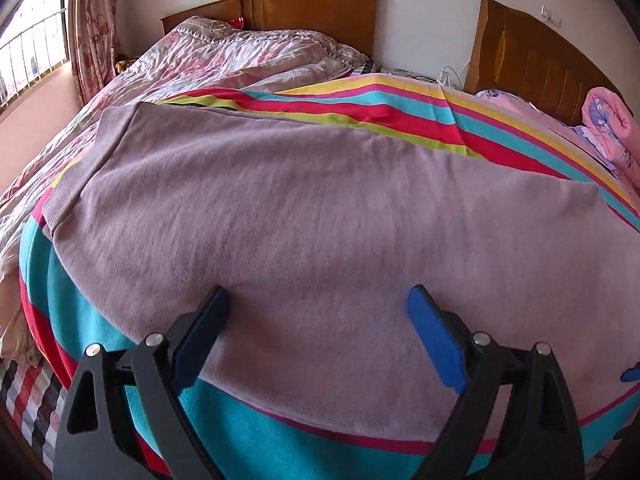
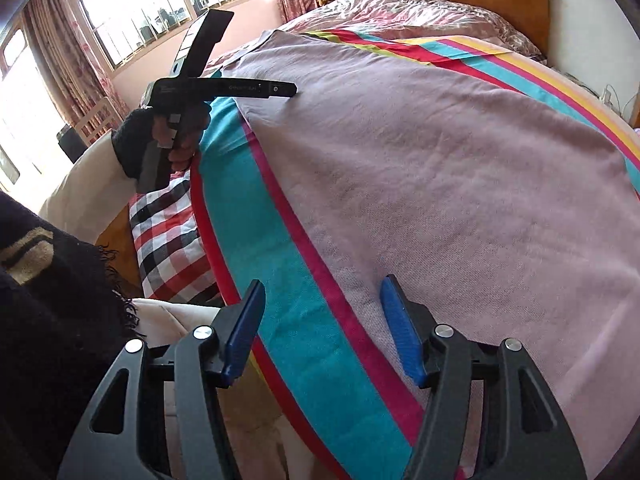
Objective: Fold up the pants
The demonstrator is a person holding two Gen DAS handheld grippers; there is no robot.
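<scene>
Mauve fleece pants (image 1: 300,208) lie spread flat on a striped blanket (image 1: 360,112) on the bed, with the ribbed waistband (image 1: 84,152) at the far left. My left gripper (image 1: 318,300) is open and empty, hovering just above the near edge of the pants. In the right wrist view the pants (image 2: 440,168) fill the right side. My right gripper (image 2: 322,292) is open and empty above the pants' near edge and the blanket's teal stripe (image 2: 288,300). The left gripper (image 2: 224,80), held in a gloved hand, shows at the upper left of that view.
A floral quilt (image 1: 224,56) is bunched at the wooden headboard (image 1: 312,8). A second headboard (image 1: 532,56) and a pink rolled quilt (image 1: 612,128) are at the right. A checked sheet (image 2: 168,236) hangs at the bed's edge. A window (image 2: 160,8) with curtains lies beyond.
</scene>
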